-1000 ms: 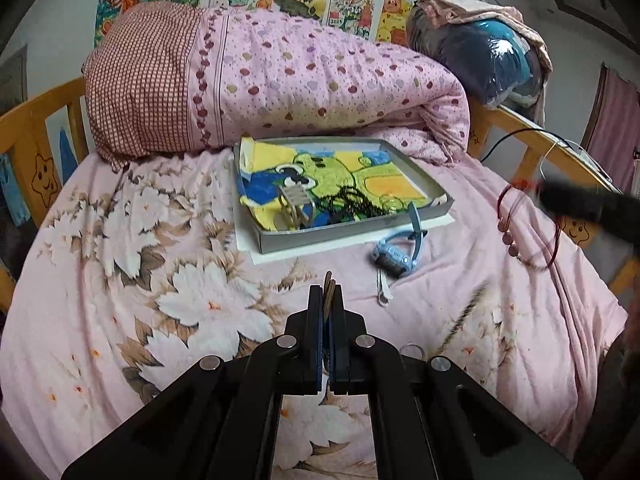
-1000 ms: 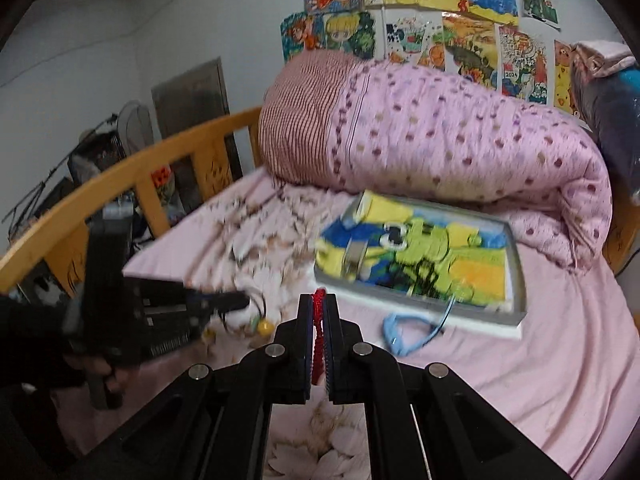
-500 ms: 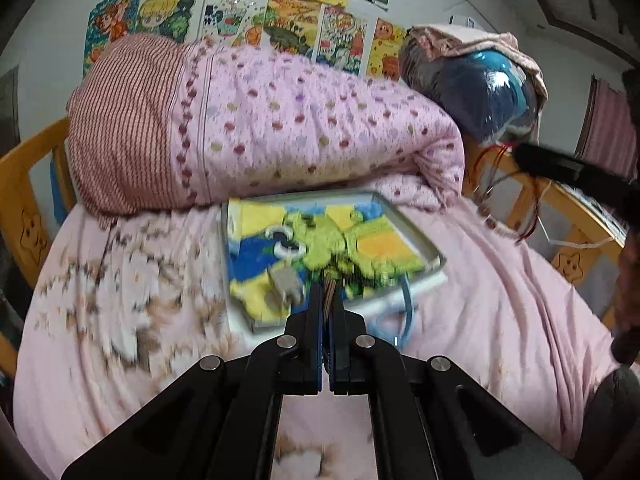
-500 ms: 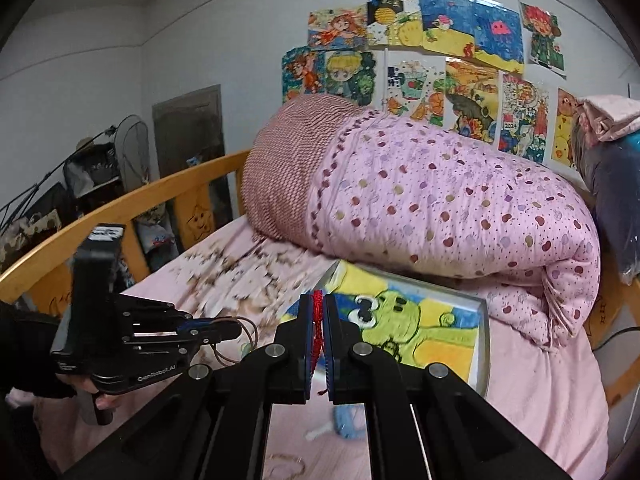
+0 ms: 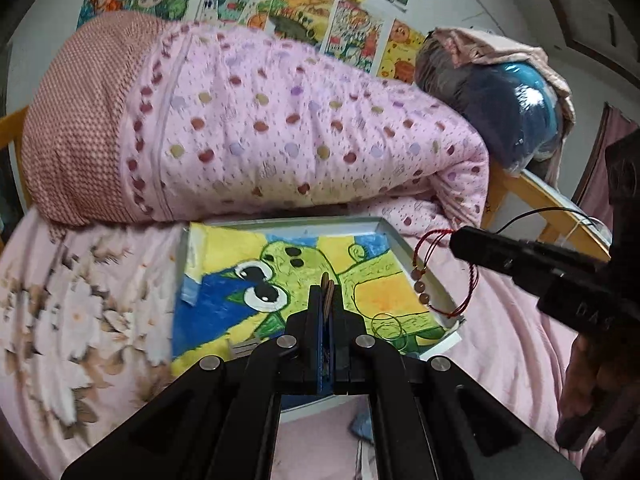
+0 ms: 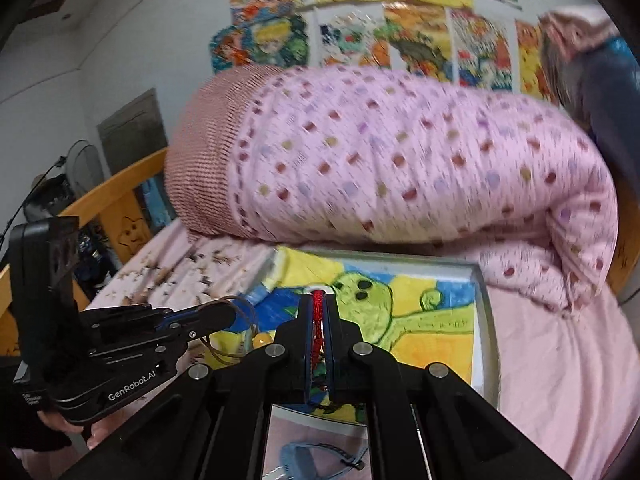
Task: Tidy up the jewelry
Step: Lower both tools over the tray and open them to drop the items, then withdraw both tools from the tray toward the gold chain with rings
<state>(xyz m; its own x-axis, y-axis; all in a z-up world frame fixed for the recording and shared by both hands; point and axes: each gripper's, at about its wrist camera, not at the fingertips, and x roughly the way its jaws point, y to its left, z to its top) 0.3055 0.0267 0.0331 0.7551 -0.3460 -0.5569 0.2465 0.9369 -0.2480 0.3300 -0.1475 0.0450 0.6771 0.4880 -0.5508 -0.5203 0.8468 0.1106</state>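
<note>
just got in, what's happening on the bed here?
A person with a gripper in each hand is sorting jewelry into the shallow tray lined with a frog drawing. The right gripper is shut on a red cord bracelet with beads, which dangles over the tray's right edge. The left gripper is shut on a thin brown cord loop with a yellow bead, near the tray's left side. Neither piece is set down yet.

A: The black plastic tongs point(image 5: 327, 296) look matt, their round rivets bright metal.
B: And the pink dotted quilt point(image 5: 304, 136) is soft cloth; the red cord bracelet point(image 5: 448, 276) carries smooth brown beads. The bed rail point(image 6: 116, 196) is wood.
</note>
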